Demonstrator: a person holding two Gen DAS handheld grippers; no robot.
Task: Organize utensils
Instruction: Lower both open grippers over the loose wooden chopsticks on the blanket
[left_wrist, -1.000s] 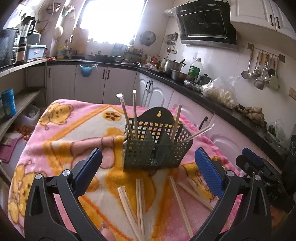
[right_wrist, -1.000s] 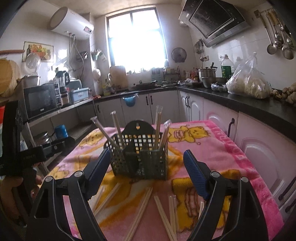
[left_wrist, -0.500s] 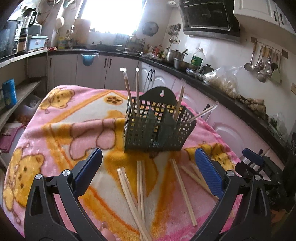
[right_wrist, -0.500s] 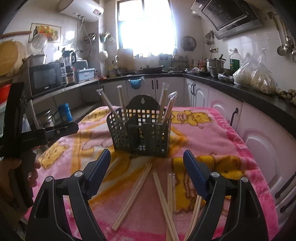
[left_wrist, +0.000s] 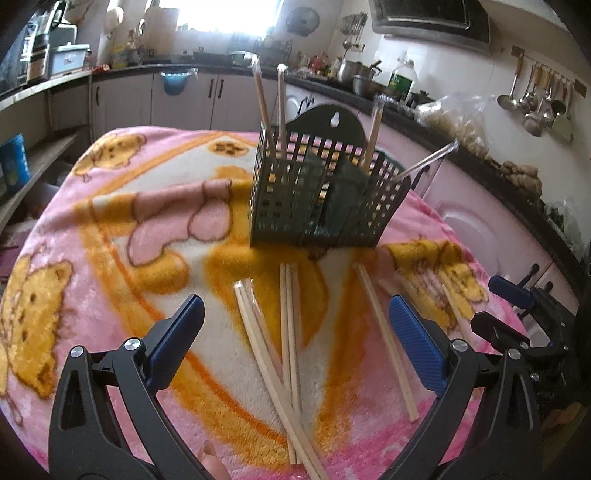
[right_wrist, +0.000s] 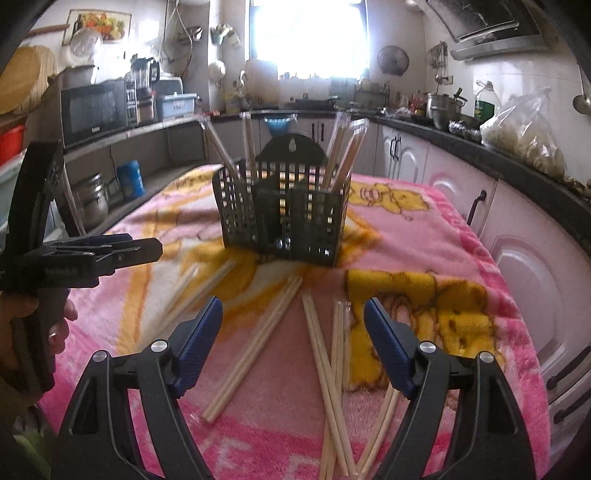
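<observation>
The right wrist view takes in a hand (right_wrist: 33, 325) gripping the left gripper (right_wrist: 122, 249) at the table's left side, plus a microwave (right_wrist: 94, 110) on the far counter; the left wrist view instead catches ladles (left_wrist: 535, 107) hanging on the wall and the right gripper (left_wrist: 517, 306) low at the right. The pink blanket (left_wrist: 110, 229) lies bare on its left half. Its right edge runs close to the cabinets (right_wrist: 535, 258). The dark basket (left_wrist: 325, 195) stands upright mid-table with a few chopsticks in it. Loose chopsticks (right_wrist: 258, 339) lie fanned on the blanket between basket and grippers, reaching in between each gripper's jaws. Both sets of jaws stand wide apart, holding nothing.
</observation>
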